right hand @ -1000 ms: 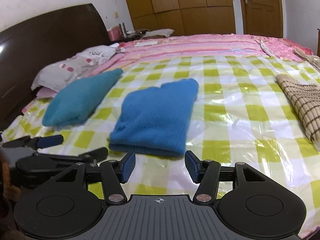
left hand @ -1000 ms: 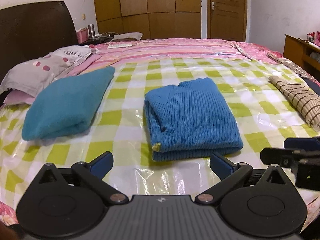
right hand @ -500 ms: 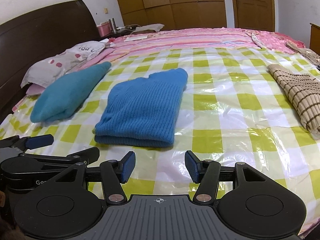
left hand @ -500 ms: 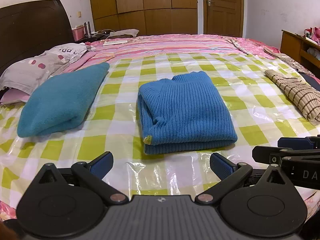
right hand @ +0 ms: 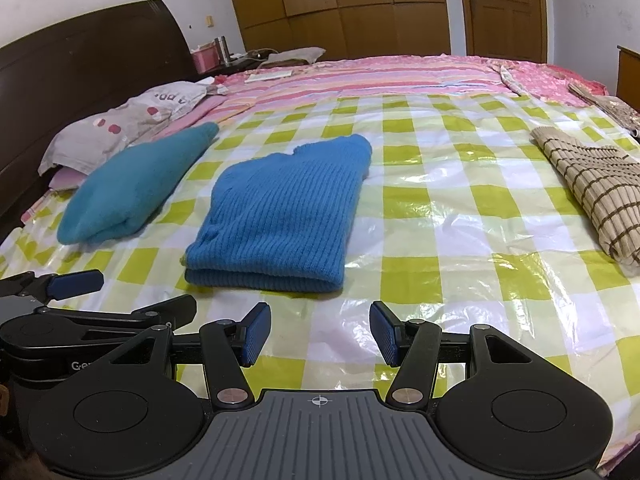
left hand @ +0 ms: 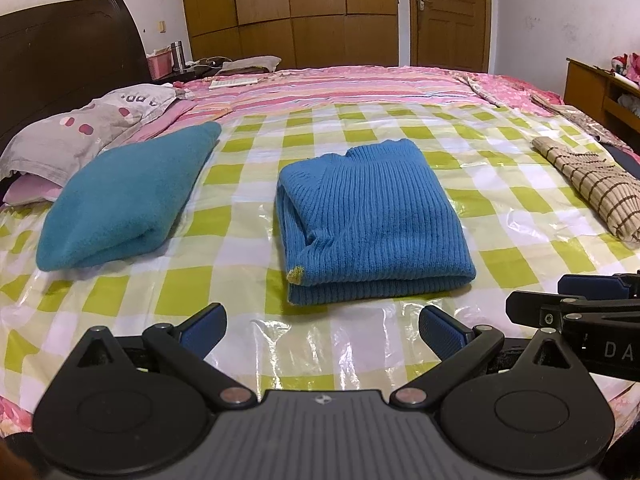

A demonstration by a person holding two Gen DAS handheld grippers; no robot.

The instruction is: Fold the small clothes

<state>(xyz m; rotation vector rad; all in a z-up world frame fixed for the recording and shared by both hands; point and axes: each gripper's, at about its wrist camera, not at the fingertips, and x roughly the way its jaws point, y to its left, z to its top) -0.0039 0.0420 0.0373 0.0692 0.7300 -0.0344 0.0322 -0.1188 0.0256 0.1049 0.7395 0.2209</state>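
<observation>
bed w/ green-white check plastic sheet [left hand: 256,184] | teal fleece garment, folded [left hand: 124,200] far left | blue ribbed knit sweater, folded [left hand: 372,220] ctr, just beyond both grippers | beige check cloth [right hand: 592,184] right | left gripper [left hand: 322,326] wide, empty | right gripper [right hand: 319,334] part-open, empty

You have a folded blue rib-knit sweater [left hand: 372,216] of coarse matt wool lying on a glossy, crinkled clear plastic sheet over green-and-white check cloth [left hand: 240,216], which throws back the light. Beside it your folded teal fleece garment [left hand: 124,196] looks soft and fuzzy. Your left gripper [left hand: 322,330] is matt black plastic with ridged blue rubbery pads [left hand: 440,330] and small bright metal pivots.
</observation>
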